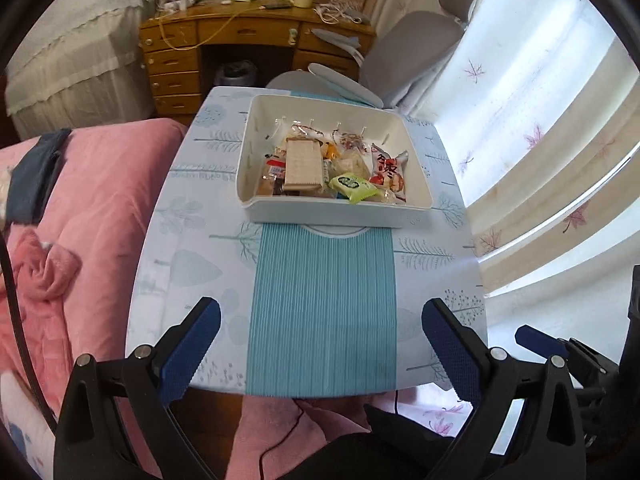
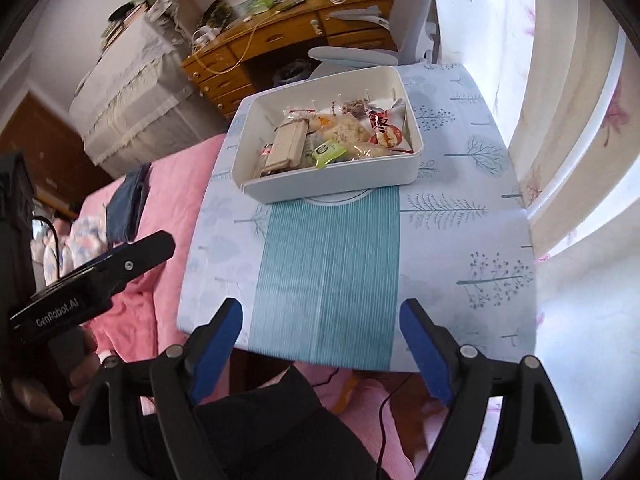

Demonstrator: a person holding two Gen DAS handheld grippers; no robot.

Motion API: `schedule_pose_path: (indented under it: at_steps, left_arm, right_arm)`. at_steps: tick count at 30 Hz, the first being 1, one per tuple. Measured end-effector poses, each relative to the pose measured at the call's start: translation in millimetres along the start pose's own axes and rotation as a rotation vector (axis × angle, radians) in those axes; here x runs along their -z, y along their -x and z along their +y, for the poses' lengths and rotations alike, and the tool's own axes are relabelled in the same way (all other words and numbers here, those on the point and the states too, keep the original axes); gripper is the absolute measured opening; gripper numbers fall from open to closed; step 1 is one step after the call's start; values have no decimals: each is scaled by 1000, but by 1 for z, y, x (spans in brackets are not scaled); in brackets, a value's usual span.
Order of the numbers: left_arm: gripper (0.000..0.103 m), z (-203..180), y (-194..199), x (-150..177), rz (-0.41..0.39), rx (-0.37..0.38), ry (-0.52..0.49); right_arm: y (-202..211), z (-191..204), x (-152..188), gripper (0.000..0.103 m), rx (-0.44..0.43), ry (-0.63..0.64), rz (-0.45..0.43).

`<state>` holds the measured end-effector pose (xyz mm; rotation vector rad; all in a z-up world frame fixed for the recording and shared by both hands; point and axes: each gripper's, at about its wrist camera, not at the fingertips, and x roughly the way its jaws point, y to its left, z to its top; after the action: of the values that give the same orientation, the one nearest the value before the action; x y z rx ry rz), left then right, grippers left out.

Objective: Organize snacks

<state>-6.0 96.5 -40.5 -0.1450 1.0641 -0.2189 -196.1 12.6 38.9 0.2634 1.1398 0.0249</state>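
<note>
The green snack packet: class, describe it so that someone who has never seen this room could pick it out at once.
On the small table stands a white tub full of wrapped snacks. The green snack packet lies against the tub's near wall, between the tall beige biscuit pack and the red-and-white bag. It is the only lime-green wrapper there.
</note>
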Motion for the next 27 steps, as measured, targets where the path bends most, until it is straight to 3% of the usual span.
schedule_pose_path:
  at_steps: [4, 6, 9, 17, 27]
  left_arm:
    - [102, -10, 4, 25, -3, -35, 18]
    - [102, -14, 9, 33, -37, -79, 17]
    - [102, -20, 14, 39, -74, -105, 17]
    - [102, -38, 28, 48, -119, -163, -19]
    - [102, -41, 25, 47, -99, -183, -19]
  right_arm:
    - [7, 4, 18, 90, 8, 35, -21]
    - [8, 4, 28, 98, 16, 43, -21]
    - [14, -1, 34, 103, 32, 44, -37]
    - [17, -13, 39, 103, 30, 24, -48]
    - [14, -14, 38, 103, 32, 18, -42]
